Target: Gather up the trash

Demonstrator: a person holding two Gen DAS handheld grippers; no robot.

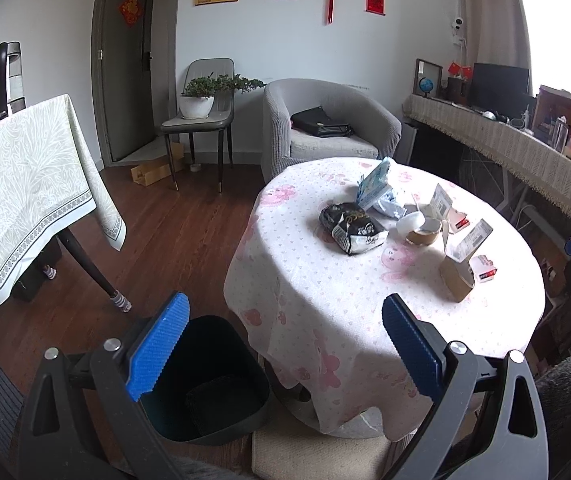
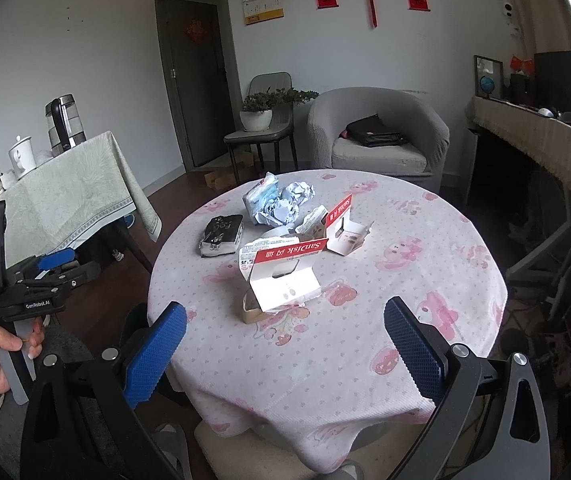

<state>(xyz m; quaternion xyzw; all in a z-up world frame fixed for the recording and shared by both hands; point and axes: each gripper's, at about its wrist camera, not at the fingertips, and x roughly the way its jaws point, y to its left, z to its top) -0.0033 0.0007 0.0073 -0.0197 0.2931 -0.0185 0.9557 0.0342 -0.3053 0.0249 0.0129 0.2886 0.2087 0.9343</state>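
Both grippers hang wide open and hold nothing: the left gripper (image 1: 285, 344) above the edge of the worktop (image 1: 365, 320), the right gripper (image 2: 285, 344) facing the trash. The black wrapper (image 1: 351, 228), crumpled paper (image 2: 285, 206) and torn cartons (image 2: 285, 276) lie in the middle. The black bin (image 1: 205, 380) stands on the floor just beside the worktop, probably so that the trash can be dropped in easily.

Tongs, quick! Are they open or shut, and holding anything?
Left tongs: open, holding nothing.
Right tongs: open, holding nothing.
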